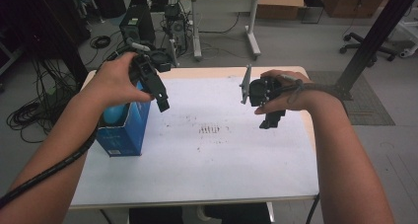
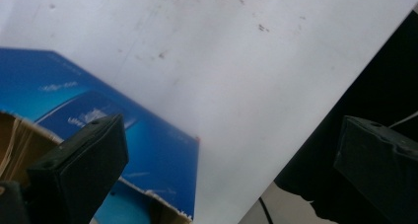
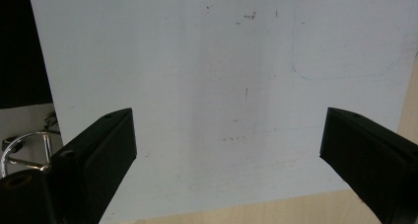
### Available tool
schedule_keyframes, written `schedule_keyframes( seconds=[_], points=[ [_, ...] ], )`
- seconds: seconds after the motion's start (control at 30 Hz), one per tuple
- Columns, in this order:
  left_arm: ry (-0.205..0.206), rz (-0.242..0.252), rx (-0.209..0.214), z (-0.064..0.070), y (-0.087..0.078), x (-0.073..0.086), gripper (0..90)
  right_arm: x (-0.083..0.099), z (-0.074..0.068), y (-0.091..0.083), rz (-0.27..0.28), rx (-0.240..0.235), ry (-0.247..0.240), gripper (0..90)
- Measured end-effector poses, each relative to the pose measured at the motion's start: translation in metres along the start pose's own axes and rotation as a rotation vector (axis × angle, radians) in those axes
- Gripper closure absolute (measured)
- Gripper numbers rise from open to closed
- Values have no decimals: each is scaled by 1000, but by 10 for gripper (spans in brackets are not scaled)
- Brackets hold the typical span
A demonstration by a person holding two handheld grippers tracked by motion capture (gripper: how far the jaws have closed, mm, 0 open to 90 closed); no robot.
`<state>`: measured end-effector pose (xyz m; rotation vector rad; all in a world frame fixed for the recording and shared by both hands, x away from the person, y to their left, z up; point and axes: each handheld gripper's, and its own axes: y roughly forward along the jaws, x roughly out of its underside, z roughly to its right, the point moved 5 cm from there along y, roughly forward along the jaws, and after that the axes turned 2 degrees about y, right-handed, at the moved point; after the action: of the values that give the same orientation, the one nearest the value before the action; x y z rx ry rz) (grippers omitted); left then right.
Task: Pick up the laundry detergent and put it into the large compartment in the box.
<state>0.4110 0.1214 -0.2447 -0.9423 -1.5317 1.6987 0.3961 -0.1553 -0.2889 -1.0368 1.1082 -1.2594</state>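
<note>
A blue cardboard box point(image 1: 127, 130) stands open-topped near the table's left edge, with a light blue rounded object point(image 1: 113, 114) inside it. My left gripper point(image 1: 162, 103) hovers just right of the box's top, jaws wide apart with nothing between them. In the left gripper view the box point(image 2: 148, 145) lies below and between the jaws, its brown inner flap at the left. My right gripper point(image 1: 272, 121) is held above the table's right half, open and empty; its view looks down on the white sheet point(image 3: 197, 86).
A white sheet point(image 1: 207, 150) covers the tabletop, marked with small dark specks at the middle. A faint pencilled outline point(image 3: 345, 51) shows on it. Behind the table are a desk, computer towers, cables, and an office chair at right.
</note>
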Motion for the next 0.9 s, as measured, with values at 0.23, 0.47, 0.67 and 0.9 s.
schedule_keyframes(
  seconds=[0.23, 0.47, 0.67, 0.9],
  points=[
    [160, 47, 32, 11, 0, -2, 1, -1, 1, -1, 0, 0, -3, 68],
    [301, 44, 59, 30, 2, -10, 2, 1, -1, 2, 4, -3, -6, 68],
    [343, 25, 76, 38, 5, -17, 2, 7, 0, 8, -3, -15, 0, 68],
    [351, 14, 73, 38, 5, -20, 2, 7, 0, 7, -1, -16, 1, 68]
  ],
)
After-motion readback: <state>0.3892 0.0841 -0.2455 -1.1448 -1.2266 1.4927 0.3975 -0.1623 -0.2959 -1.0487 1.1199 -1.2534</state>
